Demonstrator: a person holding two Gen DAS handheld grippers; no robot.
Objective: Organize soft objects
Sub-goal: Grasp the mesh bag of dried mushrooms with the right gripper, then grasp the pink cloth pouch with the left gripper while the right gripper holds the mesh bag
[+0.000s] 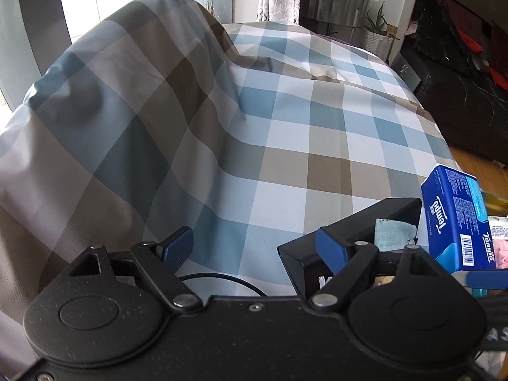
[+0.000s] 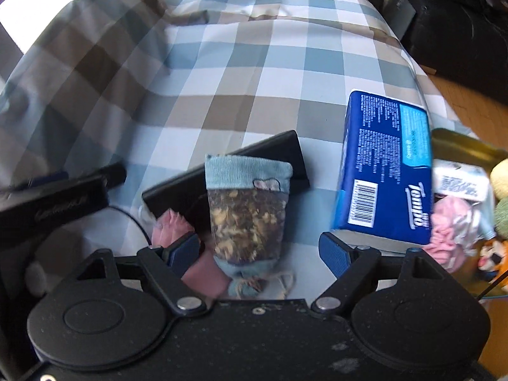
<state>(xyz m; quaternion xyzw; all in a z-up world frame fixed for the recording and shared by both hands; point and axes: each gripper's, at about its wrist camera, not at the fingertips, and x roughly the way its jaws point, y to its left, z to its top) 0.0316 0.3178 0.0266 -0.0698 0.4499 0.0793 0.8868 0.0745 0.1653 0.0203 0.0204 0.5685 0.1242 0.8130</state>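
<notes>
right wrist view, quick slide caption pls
Open right gripper over a herb sachet, blue Tempo tissue pack alongside on checked bedding.

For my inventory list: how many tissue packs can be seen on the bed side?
2. A blue Tempo tissue pack stands at the bed's right edge. A white tissue pack lies behind it, in the pile of soft things. More may be hidden there.

— What carries it all?

— A bed (image 2: 285,73) under a checked cover (image 1: 301,146) of blue, tan and white squares, humped up at 10 o'clock.

— And lying on it?

— A black box (image 2: 279,149) at 6 o'clock, a mesh sachet (image 2: 247,212) leaning on it, pink cloth (image 2: 171,222) just beside. At 4 o'clock a blue tissue pack (image 2: 381,171); whether it touches the cover, I cannot tell.
</notes>
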